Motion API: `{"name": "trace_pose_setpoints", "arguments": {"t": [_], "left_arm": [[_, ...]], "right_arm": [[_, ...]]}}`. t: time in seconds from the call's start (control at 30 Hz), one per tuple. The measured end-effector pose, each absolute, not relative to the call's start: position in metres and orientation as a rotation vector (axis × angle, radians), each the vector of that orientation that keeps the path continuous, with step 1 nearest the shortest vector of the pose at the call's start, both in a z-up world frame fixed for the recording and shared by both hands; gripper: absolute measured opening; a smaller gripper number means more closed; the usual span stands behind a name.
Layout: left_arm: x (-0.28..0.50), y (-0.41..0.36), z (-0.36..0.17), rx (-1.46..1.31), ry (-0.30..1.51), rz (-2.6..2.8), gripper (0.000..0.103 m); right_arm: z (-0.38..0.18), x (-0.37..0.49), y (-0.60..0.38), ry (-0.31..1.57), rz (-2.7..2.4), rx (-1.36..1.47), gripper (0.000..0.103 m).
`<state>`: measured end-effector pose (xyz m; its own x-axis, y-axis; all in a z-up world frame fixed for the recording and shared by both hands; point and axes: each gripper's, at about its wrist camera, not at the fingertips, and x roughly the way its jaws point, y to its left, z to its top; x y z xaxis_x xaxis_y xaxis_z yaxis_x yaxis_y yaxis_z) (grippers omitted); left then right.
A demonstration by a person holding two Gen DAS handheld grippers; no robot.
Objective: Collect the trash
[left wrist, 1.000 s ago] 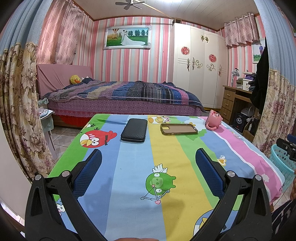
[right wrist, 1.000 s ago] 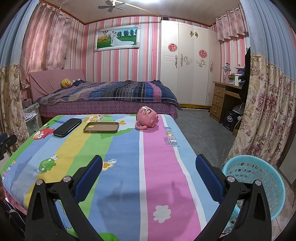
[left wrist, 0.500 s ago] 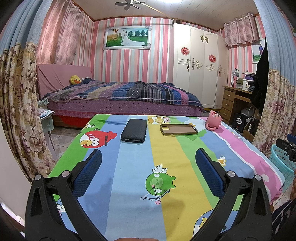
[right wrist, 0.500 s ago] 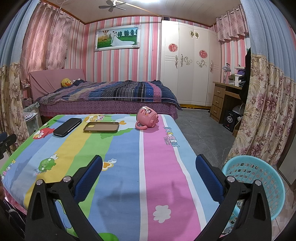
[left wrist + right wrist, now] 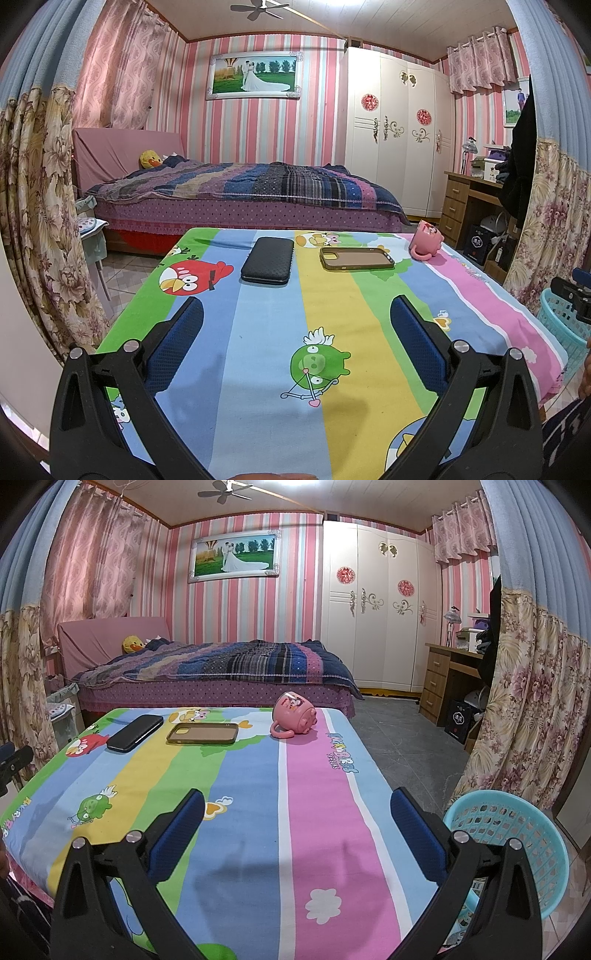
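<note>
Striped in green, blue, yellow and pink and printed with cartoon birds and pigs, the tablecloth [image 5: 266, 354] fills the near half of both views. Over its near end the left gripper [image 5: 295, 317] hangs with its blue-padded fingers [image 5: 177, 343] spread wide and nothing between them; the right gripper [image 5: 297, 806] hangs the same way, its fingers [image 5: 413, 834] wide apart and empty above the pink stripe. Farther out, near the far edge of the cloth, three things lie in a row: a black textured case [image 5: 268, 260] on the blue stripe, a brown phone case [image 5: 356, 258] lying flat just right of it, and a pink mug [image 5: 294, 717] tipped on its side at the right end, handle resting on the cloth. Beside the table's right edge, on the floor, stands a light blue plastic basket [image 5: 517, 834]. Beyond the table a bed [image 5: 221, 672] with a striped quilt runs along a pink-striped wall hung with a framed wedding picture [image 5: 254, 76]; a white wardrobe [image 5: 376, 609] and a wooden desk [image 5: 447, 675] stand to the right, with floral curtains [image 5: 532, 701] at both sides.
</note>
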<state>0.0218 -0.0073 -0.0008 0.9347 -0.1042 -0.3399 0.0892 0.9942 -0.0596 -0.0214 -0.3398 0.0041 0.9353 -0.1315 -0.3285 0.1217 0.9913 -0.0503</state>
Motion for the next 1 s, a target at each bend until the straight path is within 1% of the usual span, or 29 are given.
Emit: {"name": "trace_pose_setpoints", "arguments": {"t": [0.37,1.0], "left_arm": [[0.0234,-0.0167,-0.0028,-0.021,0.343,-0.104,0.098],[0.0229,-0.0109,-0.0048,-0.032,0.346,-0.105,0.098]], "right_arm": [[0.0036,-0.0220,-0.3414,0.340,-0.128,-0.032,0.098],[0.0040,-0.0231,-0.3445,0.344,-0.130,-0.040,0.098]]}}
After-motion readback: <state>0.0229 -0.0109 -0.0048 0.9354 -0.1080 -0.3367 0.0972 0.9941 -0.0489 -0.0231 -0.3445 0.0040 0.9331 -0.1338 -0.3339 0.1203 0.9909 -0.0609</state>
